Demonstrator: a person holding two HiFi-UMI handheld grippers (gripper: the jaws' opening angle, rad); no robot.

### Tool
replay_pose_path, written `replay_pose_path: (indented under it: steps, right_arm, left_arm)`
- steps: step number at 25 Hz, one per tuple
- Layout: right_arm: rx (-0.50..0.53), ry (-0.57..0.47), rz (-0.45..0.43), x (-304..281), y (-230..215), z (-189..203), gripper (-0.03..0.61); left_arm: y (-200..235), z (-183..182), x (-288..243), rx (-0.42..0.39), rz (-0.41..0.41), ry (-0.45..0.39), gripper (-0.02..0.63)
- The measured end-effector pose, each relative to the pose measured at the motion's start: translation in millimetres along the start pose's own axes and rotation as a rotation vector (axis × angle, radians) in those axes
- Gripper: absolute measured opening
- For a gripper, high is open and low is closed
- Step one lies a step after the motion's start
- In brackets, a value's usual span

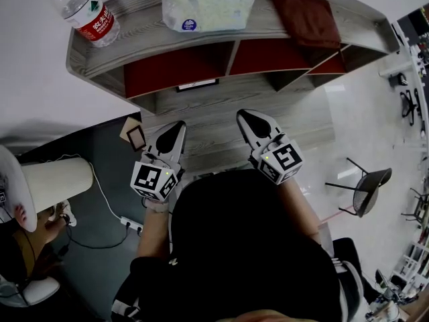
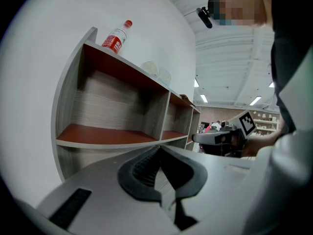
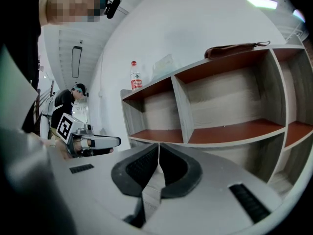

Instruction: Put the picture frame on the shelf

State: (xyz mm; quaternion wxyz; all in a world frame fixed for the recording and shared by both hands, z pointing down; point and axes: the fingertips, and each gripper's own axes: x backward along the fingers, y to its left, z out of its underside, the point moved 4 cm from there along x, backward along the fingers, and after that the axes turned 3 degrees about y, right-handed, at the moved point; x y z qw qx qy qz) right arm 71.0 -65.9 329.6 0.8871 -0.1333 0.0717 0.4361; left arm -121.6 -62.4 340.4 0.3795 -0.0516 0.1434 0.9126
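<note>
Wood-rimmed picture frame (image 1: 136, 137) sits low on the dark floor by the shelf's (image 1: 137, 27) near-left corner, just left of the left gripper (image 1: 177, 130), which is nearer than the right gripper (image 1: 245, 117); both claws are pressed together, empty.

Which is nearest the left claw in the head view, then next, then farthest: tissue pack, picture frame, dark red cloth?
1. picture frame, just left of the left claw.
2. tissue pack, middle of the shelf top.
3. dark red cloth, shelf top's right end.
</note>
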Motion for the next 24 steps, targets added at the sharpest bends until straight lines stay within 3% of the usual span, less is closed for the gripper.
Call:
replay_pose_path:
  steps: [24]
  right_arm:
    - [-0.033,0.003,0.015,7,-8,8,0.002]
  left_arm:
    - [-11,6,-10,-0.001,0.023,0.021,0.011]
